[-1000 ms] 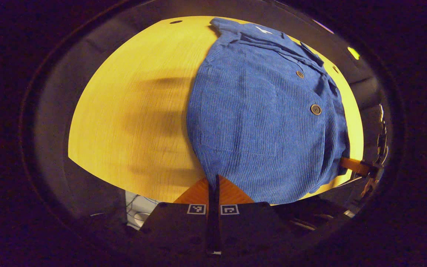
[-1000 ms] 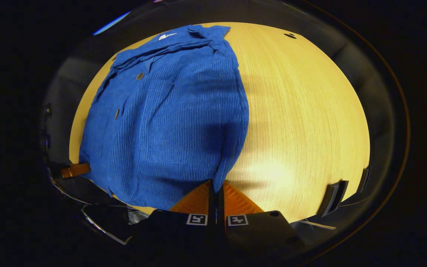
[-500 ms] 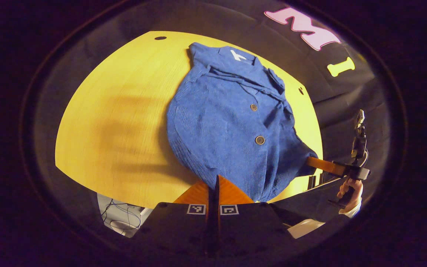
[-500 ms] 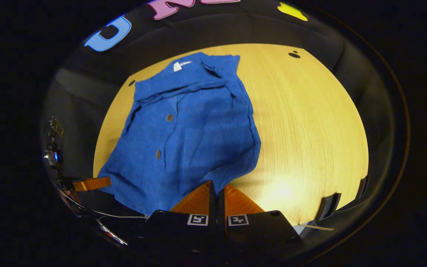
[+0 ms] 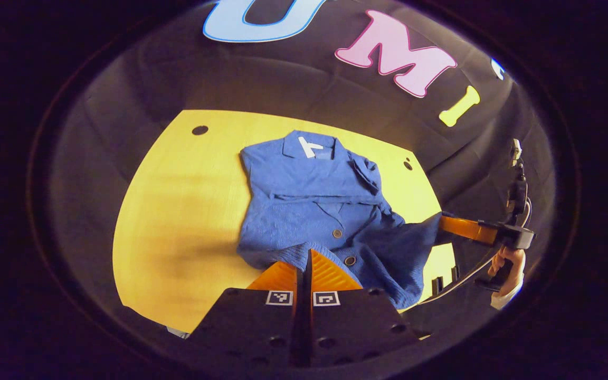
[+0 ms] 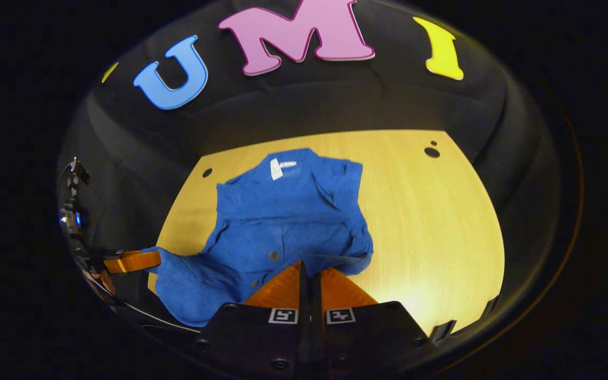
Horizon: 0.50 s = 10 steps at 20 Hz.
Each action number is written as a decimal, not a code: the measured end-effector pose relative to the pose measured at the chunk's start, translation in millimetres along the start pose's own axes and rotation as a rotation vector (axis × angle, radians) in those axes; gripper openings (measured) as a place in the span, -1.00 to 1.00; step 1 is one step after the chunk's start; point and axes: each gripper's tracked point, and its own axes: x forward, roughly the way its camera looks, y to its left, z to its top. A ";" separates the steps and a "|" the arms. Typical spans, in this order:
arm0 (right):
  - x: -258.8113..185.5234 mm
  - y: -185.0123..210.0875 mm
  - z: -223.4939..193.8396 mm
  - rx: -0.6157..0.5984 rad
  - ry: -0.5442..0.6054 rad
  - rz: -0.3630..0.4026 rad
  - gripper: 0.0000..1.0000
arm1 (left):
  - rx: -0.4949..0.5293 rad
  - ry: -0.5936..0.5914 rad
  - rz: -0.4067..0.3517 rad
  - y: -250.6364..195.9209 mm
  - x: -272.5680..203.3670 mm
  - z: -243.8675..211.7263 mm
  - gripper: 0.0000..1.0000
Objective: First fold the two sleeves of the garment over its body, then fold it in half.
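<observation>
Garment (image 5: 314, 211) hem pinched by left gripper (image 5: 304, 257), right gripper (image 6: 310, 266); sleeves hidden.

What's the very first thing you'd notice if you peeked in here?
A bright blue ribbed shirt with buttons lies in the middle of the yellow wooden table, its collar toward the dark wall. Both grippers have pinched its near hem: the left gripper close up in its own view, and the right gripper off at the shirt's far corner, held by a hand.
</observation>
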 end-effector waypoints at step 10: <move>146.0 -19.8 168.0 -0.008 -0.131 -0.062 -0.92 | -0.047 -0.109 0.166 62.4 96.1 179.6 -1.00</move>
